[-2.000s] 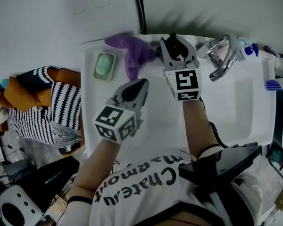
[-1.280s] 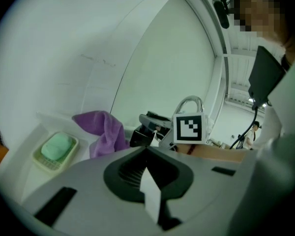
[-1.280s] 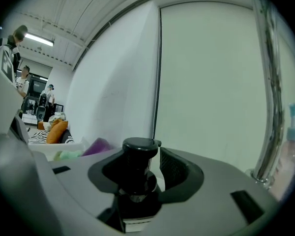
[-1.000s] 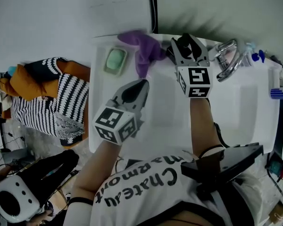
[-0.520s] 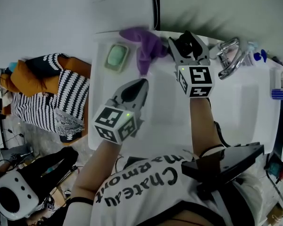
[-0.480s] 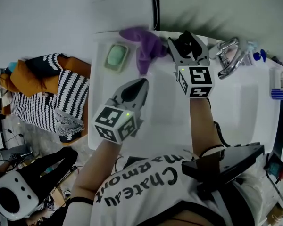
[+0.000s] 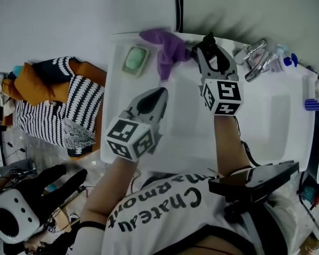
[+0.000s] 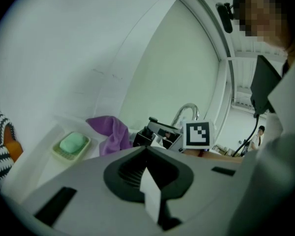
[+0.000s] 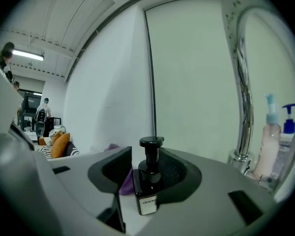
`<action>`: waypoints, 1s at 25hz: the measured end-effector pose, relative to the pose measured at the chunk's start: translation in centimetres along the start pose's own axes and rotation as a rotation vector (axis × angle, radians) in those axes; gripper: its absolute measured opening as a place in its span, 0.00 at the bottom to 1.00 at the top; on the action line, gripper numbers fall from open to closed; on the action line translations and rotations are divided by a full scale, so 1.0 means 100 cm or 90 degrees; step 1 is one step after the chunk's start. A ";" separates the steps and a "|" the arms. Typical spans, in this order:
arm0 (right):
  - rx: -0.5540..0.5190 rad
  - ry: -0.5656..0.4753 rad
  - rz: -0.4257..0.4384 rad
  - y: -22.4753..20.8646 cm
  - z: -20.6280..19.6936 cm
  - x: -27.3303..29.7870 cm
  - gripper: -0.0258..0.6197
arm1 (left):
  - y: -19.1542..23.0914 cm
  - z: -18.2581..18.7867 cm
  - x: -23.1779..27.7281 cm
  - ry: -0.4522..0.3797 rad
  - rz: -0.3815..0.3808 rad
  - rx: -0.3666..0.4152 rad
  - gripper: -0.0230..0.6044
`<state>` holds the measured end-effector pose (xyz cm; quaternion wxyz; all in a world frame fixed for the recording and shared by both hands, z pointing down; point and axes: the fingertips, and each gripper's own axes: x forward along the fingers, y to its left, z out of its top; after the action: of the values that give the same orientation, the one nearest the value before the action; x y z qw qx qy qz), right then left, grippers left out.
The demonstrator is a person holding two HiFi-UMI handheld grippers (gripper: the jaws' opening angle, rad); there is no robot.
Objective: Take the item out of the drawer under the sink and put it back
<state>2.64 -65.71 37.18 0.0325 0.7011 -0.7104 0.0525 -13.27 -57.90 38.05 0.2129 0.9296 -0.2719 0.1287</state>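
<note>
Bottle: a small dark pump bottle (image 9: 147, 181) stands upright between the jaws of the right claw (image 7: 209, 42), at the back rim of the sink (image 7: 266, 116), between the purple cloth (image 7: 167, 47) and the tap (image 7: 255, 62).
Right claw: it grips the bottle by its body. The jaws have just been closing with the bottle between them.
Left claw: the left claw (image 7: 158, 94) has its jaws together and empty. It hangs over the basin, well apart from the bottle.
Handling: the bottle is probably light and stiff. Its smooth sides could slip if they are wet.
Hold: the flat sides of the body, below the shoulder, look safest. The thin pump neck could depress or tip the bottle.
Risk: the tap and cloth stand close on either side, so any swing needs care.
Right claw view: only this view shows the bottle whole, with its pump head, pale label and the pads beside it. It also shows two pump bottles (image 9: 275, 132) past the tap.
Head view: it shows the bottle only as a dark tip, but it gives the layout of both claws, the basin and the green soap (image 7: 135, 60).
Left claw view: it shows the right claw from the side, with the soap and cloth beyond.
Drawer: no view shows it.
</note>
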 end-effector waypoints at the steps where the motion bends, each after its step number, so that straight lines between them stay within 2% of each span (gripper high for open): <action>1: -0.003 0.001 -0.004 0.000 -0.001 -0.003 0.28 | -0.001 0.000 -0.003 -0.004 0.001 -0.001 0.05; 4: -0.005 -0.005 -0.016 -0.003 0.001 -0.011 0.13 | -0.006 -0.003 -0.013 -0.016 0.001 0.006 0.05; 5: -0.013 -0.003 -0.021 -0.003 0.001 -0.014 0.12 | -0.008 -0.004 -0.017 -0.019 0.001 0.007 0.05; 8: -0.042 0.010 -0.029 0.002 0.003 -0.025 0.11 | -0.016 -0.006 -0.033 -0.028 -0.002 0.010 0.05; 13: -0.046 -0.002 -0.016 0.029 0.017 -0.058 0.08 | -0.033 -0.003 -0.064 -0.052 -0.015 0.030 0.05; 18: -0.061 -0.019 0.026 0.081 0.038 -0.106 0.07 | -0.057 -0.002 -0.108 -0.077 -0.029 0.049 0.05; 25: -0.067 -0.054 0.086 0.162 0.067 -0.186 0.06 | -0.084 -0.012 -0.187 -0.114 -0.024 0.066 0.05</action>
<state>-13.07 -47.82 27.86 0.0356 0.6505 -0.7586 -0.0124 -24.04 -42.49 29.73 0.1420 0.9521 -0.2654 0.0547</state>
